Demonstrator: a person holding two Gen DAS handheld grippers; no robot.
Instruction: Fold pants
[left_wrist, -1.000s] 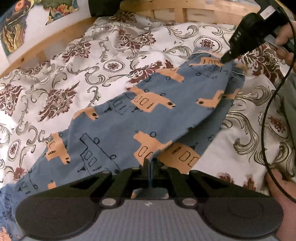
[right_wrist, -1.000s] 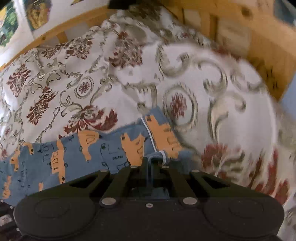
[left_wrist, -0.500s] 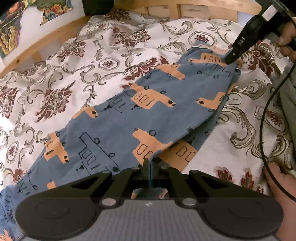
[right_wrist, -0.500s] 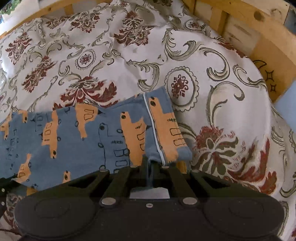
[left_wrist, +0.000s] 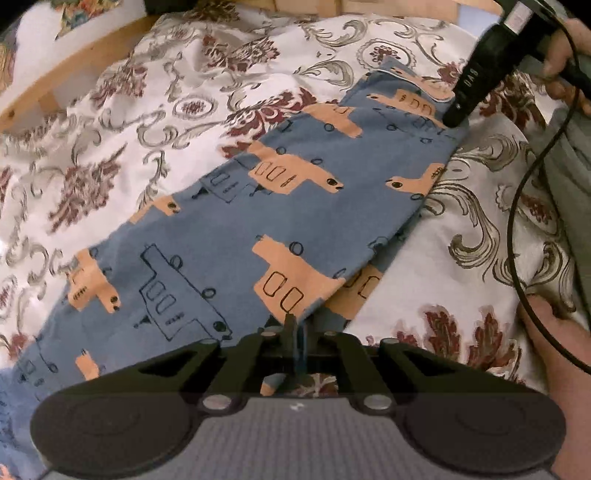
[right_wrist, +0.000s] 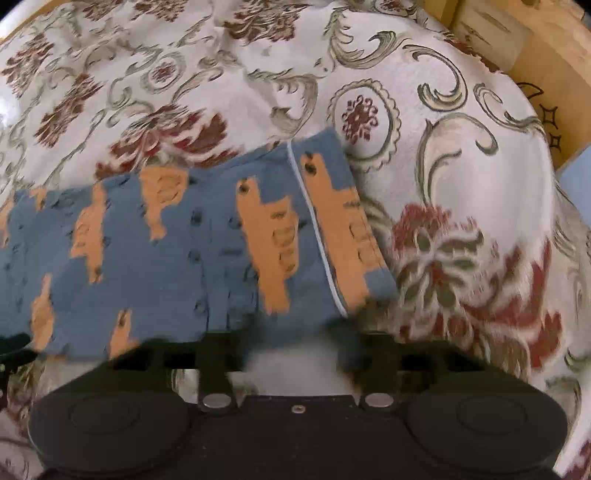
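Blue printed cotton pants, flat, soft.

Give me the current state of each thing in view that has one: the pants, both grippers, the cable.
Blue pants with orange print: lying flat on the floral bedspread, doubled over lengthwise.
Left gripper: jaws starting to open, pants edge between them.
Right gripper: jaws opening, spread wide, cuff end released and lying on the bed.
Black cable: slack, looping over the bedspread.

Both wrist cameras look steeply down, close, sharing the pants, right view blurred.
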